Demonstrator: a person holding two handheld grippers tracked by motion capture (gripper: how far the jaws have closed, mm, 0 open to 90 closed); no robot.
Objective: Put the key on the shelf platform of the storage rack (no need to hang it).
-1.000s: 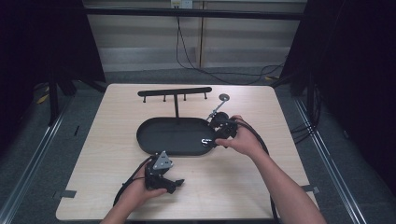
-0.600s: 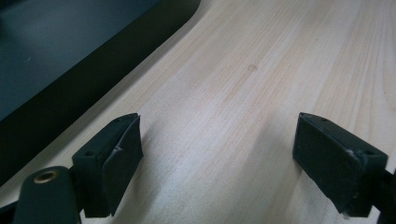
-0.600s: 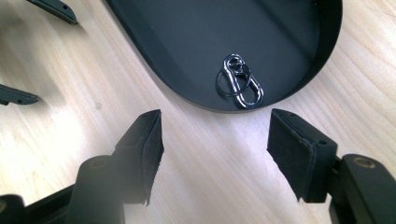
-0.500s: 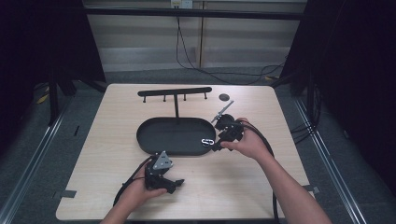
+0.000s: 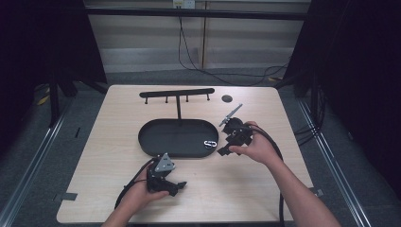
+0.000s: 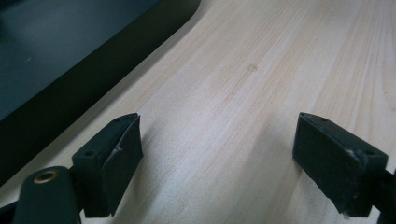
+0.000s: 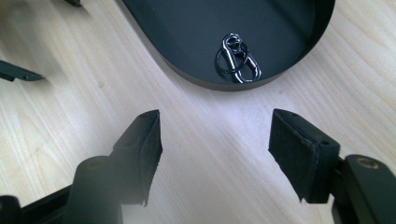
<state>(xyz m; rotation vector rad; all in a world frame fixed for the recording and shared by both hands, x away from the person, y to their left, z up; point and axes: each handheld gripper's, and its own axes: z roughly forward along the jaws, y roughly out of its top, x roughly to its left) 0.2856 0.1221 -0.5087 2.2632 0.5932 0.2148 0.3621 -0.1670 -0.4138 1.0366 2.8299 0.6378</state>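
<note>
Both forearms are bare, no sleeves. Each gripper is black with blocky rubber-padded jaws, a brass screw near one jaw base; the left gripper (image 5: 177, 187) carries a grey triangular plate and black cable

Left gripper (image 5: 178, 186) low, jaws wide (empty), right gripper (image 5: 221, 151) likewise spread

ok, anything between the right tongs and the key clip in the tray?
Only the tray's own wall. The right tongs are open over bare table just outside the black tray, and the key clip lies inside against the near rim. Nothing else sits between them; they would have to clear the rim to reach it.
</note>
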